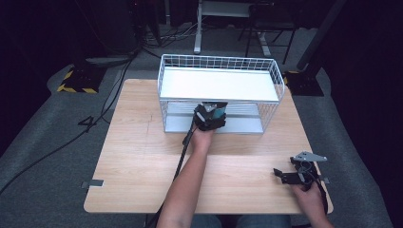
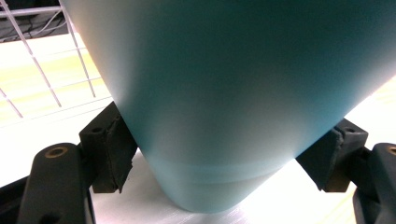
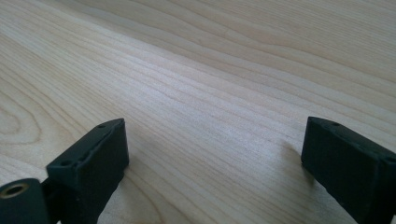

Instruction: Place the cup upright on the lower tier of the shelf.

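Note:
A smooth teal cylinder [image 2: 233,93] stands between the black pads [image 2: 112,149] of my left gripper [image 2: 224,158], which is shut on it. In the high view the left gripper [image 1: 211,115] holds the teal cylinder [image 1: 218,114] at the front opening of the white wire rack [image 1: 218,61], level with the rack's lower shelf [image 1: 242,124]. White wire bars [image 2: 42,70] show at the upper left of the left gripper view. My right gripper [image 1: 281,175] rests low over the wooden table [image 1: 142,156] near its front right corner. The right gripper [image 3: 215,154] is open, with bare wood between its jaws.
The rack's white upper shelf [image 1: 218,85] lies bare above the cylinder. Beyond the table, floor stands with yellow-black bases [image 1: 76,80] sit at the left and another base [image 1: 304,80] at the right. A cable [image 1: 183,152] trails back along the left forearm.

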A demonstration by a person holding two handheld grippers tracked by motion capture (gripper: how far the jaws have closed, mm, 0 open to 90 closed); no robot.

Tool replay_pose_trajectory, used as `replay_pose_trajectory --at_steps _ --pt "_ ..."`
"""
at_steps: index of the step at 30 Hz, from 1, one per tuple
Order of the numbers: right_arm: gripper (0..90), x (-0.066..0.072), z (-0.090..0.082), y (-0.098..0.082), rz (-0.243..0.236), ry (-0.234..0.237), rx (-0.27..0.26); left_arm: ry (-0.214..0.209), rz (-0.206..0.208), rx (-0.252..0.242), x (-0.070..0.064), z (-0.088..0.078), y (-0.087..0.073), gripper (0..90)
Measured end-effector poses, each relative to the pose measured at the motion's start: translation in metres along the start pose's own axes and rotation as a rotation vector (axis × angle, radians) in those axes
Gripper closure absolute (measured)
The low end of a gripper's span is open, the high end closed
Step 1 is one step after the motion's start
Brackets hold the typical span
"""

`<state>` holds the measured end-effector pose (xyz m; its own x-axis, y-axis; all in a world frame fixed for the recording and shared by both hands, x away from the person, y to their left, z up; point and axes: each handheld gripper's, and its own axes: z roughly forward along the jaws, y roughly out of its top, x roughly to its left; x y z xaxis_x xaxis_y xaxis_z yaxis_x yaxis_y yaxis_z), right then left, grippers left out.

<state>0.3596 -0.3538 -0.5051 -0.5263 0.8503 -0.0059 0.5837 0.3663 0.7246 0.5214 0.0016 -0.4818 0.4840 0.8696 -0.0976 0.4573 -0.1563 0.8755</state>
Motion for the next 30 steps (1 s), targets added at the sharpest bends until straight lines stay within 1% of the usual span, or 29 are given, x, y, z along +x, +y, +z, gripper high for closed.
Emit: replay_pose_trajectory --at_steps 1,5,8,10,11,13,14,15,18,19,20,22,24,27,28,29,30 --pt "7.7 0.0 0.0 0.0 0.0 0.0 0.0 0.0 0.003 0.01 -0.0003 0.0014 -0.0011 22.6" --pt "7.7 0.0 0.0 0.0 0.0 0.0 0.0 0.003 0.01 0.017 0.001 0.0031 -0.0024 22.6" --pt "7.7 0.0 0.0 0.0 0.0 0.0 0.0 -0.002 -0.006 0.011 0.0026 0.0034 -0.0024 22.6" --pt "7.7 -0.0001 0.0 0.0 -0.001 0.0 0.0 0.011 -0.013 0.008 0.0022 0.0032 -0.0028 22.6" --pt "7.7 0.0 0.0 0.0 0.0 0.0 0.0 -0.002 0.004 0.01 0.003 0.0035 -0.003 22.5" --pt "7.7 0.0 0.0 0.0 0.0 0.0 0.0 0.001 0.028 0.01 0.0021 0.0041 -0.0037 22.5" --pt "7.7 0.0 0.0 0.0 0.0 0.0 0.0 0.001 0.028 0.01 0.0021 0.0041 -0.0037 22.4" --pt "7.7 0.0 0.0 0.0 -0.001 0.0 0.0 0.011 0.05 -0.006 -0.0003 0.0048 -0.0063 22.4" --pt "7.7 0.0 0.0 0.0 0.0 0.0 0.0 0.013 0.052 -0.009 -0.0003 0.0048 -0.0068 22.2" --pt "7.7 0.0 0.0 0.0 0.0 0.0 0.0 0.017 0.057 -0.013 -0.0003 0.005 -0.0066 22.0" --pt "7.7 -0.0001 0.0 0.0 -0.001 0.0 0.0 0.023 0.068 -0.005 -0.0003 0.0046 -0.0065 21.7" --pt "7.7 0.0 0.0 0.0 0.0 0.0 0.0 0.031 0.073 0.002 -0.0005 0.0044 -0.0069 19.7" --pt "7.7 0.0 0.0 0.0 0.0 0.0 0.0 0.031 0.065 0.001 0.0008 0.0041 -0.0067 14.9" --pt "7.7 0.0 0.0 0.0 0.0 0.0 0.0 0.03 0.052 -0.002 0.0025 0.0022 -0.0056 13.4" --pt "7.7 0.0 0.0 0.0 0.0 0.0 0.0 0.029 0.043 -0.003 0.0024 0.001 -0.0049 7.4" --pt "7.7 0.0 0.0 0.0 0.0 0.0 0.0 0.036 0.045 -0.01 0.0027 -0.0002 -0.0044 4.1" --pt "7.7 0.0 0.0 0.0 -0.001 0.0 0.0 0.036 0.043 -0.009 0.0023 -0.0026 -0.0038 2.8"
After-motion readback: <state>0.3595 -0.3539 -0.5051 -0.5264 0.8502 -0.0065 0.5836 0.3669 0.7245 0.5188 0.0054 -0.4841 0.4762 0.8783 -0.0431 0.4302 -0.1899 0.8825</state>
